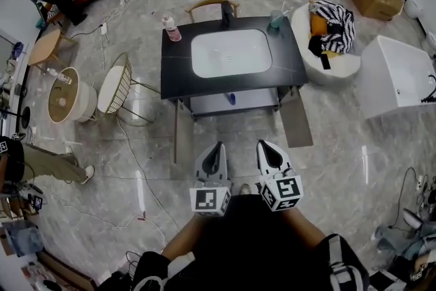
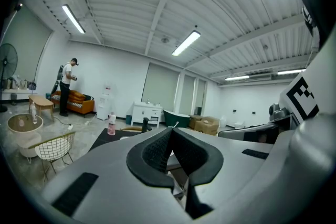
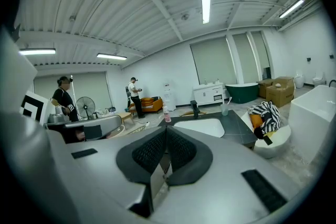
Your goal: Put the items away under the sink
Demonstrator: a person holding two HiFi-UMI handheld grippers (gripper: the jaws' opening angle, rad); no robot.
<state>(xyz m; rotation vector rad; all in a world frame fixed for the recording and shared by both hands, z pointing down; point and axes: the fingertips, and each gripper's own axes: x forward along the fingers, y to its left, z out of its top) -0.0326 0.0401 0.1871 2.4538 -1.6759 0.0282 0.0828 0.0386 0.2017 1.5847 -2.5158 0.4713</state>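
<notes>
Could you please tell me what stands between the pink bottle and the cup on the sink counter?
The black faucet stands between the pink bottle and the cup, at the far edge of the white basin; the head view shows it plainly.

**Person in black, with two pale grey handheld grippers**

The left gripper (image 1: pixel 218 146) and right gripper (image 1: pixel 263 144) have smooth, pale grey, wedge-shaped shells. Each carries a white cube printed with black square markers: the left cube (image 1: pixel 210 200) and the right cube (image 1: pixel 281 193). In the gripper views the pads (image 2: pixel 157 152) are black with a fine gridded texture and sit in a rounded black collar. Flat black strips (image 2: pixel 73 194) lie inset in the grey shell. The person wears a black top (image 1: pixel 245 235); black gear with white trim (image 1: pixel 338 262) shows at the shoulders, too unclear to name.
</notes>
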